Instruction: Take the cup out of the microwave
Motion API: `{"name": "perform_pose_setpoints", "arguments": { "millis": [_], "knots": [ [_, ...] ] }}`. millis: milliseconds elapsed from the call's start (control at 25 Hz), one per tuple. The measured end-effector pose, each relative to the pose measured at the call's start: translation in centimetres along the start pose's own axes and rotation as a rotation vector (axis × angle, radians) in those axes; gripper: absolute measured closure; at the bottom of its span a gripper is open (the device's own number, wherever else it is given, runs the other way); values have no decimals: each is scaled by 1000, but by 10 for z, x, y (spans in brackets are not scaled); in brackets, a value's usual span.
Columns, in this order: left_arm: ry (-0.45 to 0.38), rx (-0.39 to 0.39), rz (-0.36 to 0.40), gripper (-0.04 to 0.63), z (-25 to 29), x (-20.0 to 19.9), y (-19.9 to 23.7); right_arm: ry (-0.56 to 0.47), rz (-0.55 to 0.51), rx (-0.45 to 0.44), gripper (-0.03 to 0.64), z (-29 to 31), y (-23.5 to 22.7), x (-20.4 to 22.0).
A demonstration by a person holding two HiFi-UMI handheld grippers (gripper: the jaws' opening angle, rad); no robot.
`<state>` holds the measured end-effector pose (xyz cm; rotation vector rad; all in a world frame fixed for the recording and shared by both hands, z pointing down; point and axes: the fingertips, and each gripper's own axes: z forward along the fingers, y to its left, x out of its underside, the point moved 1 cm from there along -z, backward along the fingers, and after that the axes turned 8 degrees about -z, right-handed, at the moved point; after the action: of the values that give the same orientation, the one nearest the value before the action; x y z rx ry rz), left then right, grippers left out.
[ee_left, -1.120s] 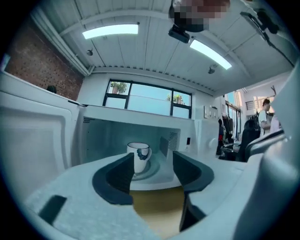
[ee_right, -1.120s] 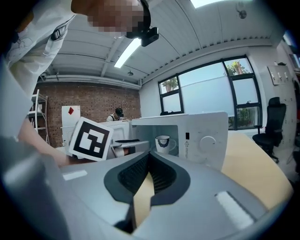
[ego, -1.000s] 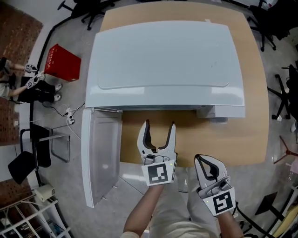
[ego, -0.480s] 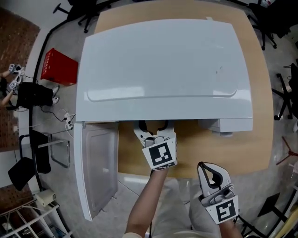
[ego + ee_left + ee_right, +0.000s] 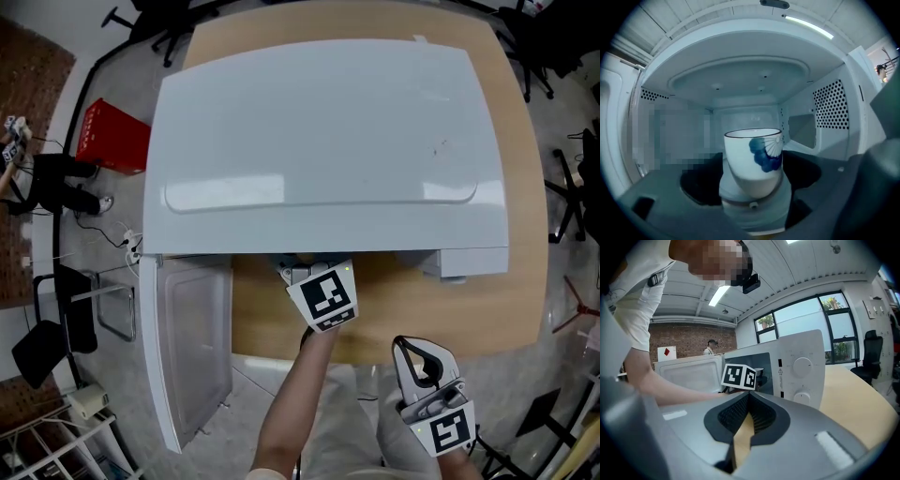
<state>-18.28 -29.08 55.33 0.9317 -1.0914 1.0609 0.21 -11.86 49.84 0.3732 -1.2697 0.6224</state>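
A white cup (image 5: 752, 159) with a blue flower and a dark rim stands upright inside the white microwave (image 5: 319, 141), whose door (image 5: 192, 337) hangs open to the left. My left gripper (image 5: 752, 172) reaches into the cavity. Its jaws stand wide on either side of the cup without pressing on it. In the head view only its marker cube (image 5: 323, 295) shows, since the microwave's top hides the jaws. Near the table's front edge my right gripper (image 5: 427, 361) stays back, shut on nothing; its pads meet in the right gripper view (image 5: 749, 401).
The microwave fills most of the wooden table (image 5: 487, 300); its dial panel (image 5: 801, 376) sits right of the cavity. A red box (image 5: 112, 136) and office chairs (image 5: 562, 187) stand on the floor around. The open door blocks the table's left front.
My left gripper has gone forward from the table's front strip into the microwave cavity, so its jaws are now hidden under the top. The right gripper has barely shifted.
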Motion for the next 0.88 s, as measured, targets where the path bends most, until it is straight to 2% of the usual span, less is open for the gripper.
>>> {"name": "perform_pose_setpoints", "arguments": {
  "millis": [200,880],
  "knots": [
    [17,-33,6,229,1,1,5,-11,1,5,611,2,-2,-2],
    [11,42,15,233,-49,-8,10,-26,-60,0,611,-7,9,-23]
  ]
}}
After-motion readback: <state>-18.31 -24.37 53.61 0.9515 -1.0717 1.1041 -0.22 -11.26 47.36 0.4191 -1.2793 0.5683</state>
